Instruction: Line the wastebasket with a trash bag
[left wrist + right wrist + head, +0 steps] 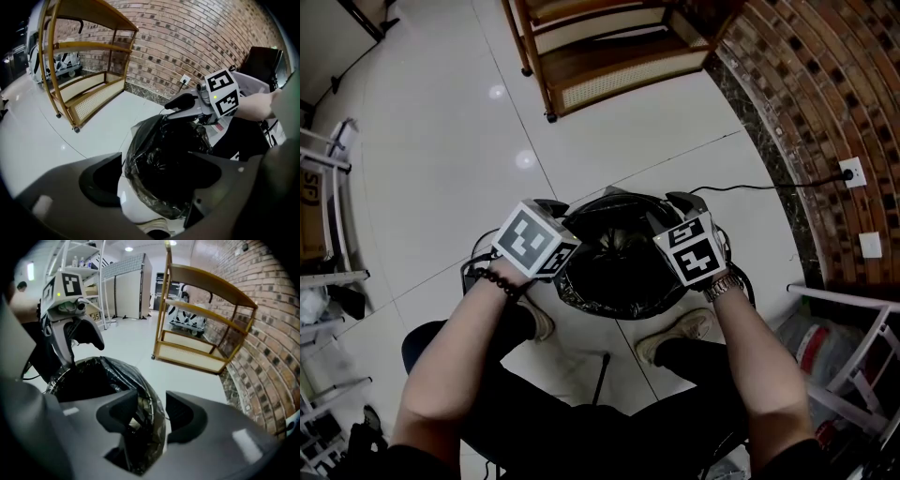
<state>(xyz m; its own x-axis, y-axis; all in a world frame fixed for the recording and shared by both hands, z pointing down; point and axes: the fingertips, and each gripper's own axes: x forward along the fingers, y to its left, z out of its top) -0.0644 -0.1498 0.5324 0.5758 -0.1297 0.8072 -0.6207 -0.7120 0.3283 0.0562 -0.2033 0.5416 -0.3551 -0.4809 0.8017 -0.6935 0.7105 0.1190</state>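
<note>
A white wastebasket (133, 204) stands on the floor between the person's feet, lined with a black trash bag (623, 258) whose edge is folded over the rim. My left gripper (564, 221) is at the basket's left rim. In the left gripper view, my left gripper (159, 180) has its jaws wide apart, and the bag's mouth (164, 164) shows between them. My right gripper (673, 221) is at the right rim. In the right gripper view it (151, 416) stands open astride the bag-covered rim (147, 399), with a gap on the outer side.
A wooden shelf cart (609, 47) stands behind the basket. A curved brick wall (825, 112) with a socket and black cable (853, 172) runs on the right. White metal racks (337, 187) flank both sides. The person's shoes (675, 333) rest close to the basket.
</note>
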